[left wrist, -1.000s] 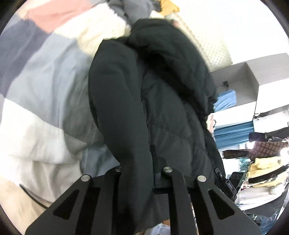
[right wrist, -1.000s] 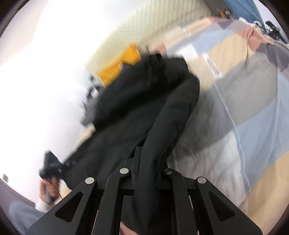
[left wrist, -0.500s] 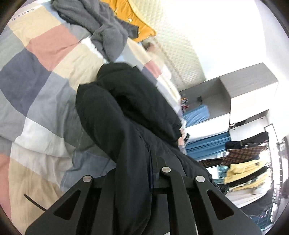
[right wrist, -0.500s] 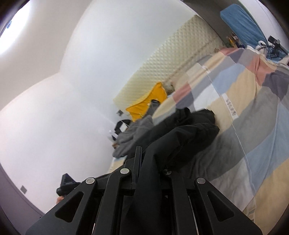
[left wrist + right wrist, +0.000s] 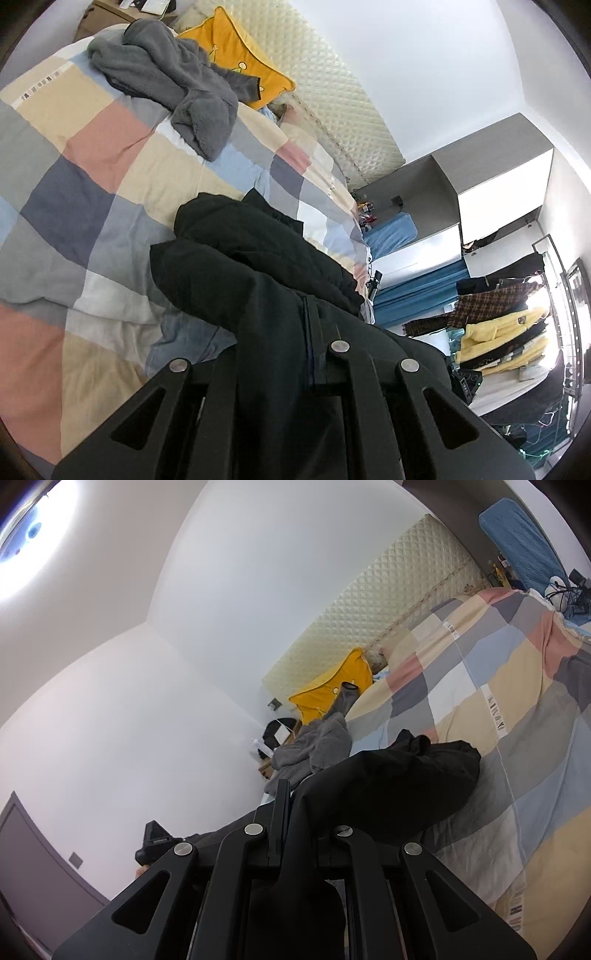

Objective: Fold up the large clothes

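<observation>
Left gripper and right gripper, each clenched on an edge of the bulky black padded jacket, which trails from the jaws onto the checked pastel quilt. Step in hand, apparently: carrying held edges to spread or fold. The next move calls for level, taut lowering. Beyond lie a fuzzy grey fleece garment and a yellow cushion.

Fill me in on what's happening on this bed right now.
A person holds a gripper in each hand, and both the left gripper and the right gripper have their jaws clamped on a black puffer jacket. Its far end rests on the checked duvet. A grey fleece garment lies near the yellow pillow.
</observation>
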Action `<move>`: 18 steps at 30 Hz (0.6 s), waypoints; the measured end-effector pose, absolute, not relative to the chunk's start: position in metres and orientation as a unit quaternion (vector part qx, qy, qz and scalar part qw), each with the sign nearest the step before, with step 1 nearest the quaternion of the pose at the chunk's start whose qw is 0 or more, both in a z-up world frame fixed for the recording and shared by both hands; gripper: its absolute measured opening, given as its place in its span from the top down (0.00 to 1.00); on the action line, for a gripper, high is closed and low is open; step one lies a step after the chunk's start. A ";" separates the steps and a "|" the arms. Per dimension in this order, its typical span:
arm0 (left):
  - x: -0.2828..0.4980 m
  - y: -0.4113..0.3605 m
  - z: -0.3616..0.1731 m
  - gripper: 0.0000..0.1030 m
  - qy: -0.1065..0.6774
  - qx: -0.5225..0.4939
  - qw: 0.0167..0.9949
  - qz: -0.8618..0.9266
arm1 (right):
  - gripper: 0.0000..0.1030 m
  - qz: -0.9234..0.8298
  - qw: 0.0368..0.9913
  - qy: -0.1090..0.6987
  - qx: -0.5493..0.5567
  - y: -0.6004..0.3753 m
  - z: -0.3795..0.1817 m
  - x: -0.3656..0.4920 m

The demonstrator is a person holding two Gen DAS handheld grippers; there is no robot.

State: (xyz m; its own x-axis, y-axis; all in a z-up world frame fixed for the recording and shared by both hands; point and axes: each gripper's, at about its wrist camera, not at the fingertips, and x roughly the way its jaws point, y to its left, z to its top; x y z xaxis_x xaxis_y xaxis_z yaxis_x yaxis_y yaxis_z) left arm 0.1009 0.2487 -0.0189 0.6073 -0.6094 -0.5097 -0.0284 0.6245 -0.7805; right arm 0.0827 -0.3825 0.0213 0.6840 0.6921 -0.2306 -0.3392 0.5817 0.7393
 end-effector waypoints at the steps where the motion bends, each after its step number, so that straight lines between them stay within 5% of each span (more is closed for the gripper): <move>1: 0.103 0.249 -0.019 0.92 0.405 -0.394 0.805 -0.181 | 0.93 0.301 0.851 0.260 0.344 -0.383 0.023 0.084; 18: 0.185 0.260 -0.034 0.90 0.445 -0.412 0.783 -0.138 | 0.91 0.160 0.847 0.339 0.377 -0.389 0.000 0.216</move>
State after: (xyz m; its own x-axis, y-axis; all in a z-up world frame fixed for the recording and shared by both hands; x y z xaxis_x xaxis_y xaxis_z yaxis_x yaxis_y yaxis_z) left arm 0.1849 0.2599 -0.0340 0.5659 -0.5824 -0.5835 -0.1502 0.6231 -0.7676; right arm 0.2162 -0.3890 0.0002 0.7189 0.5265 -0.4539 -0.0157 0.6651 0.7466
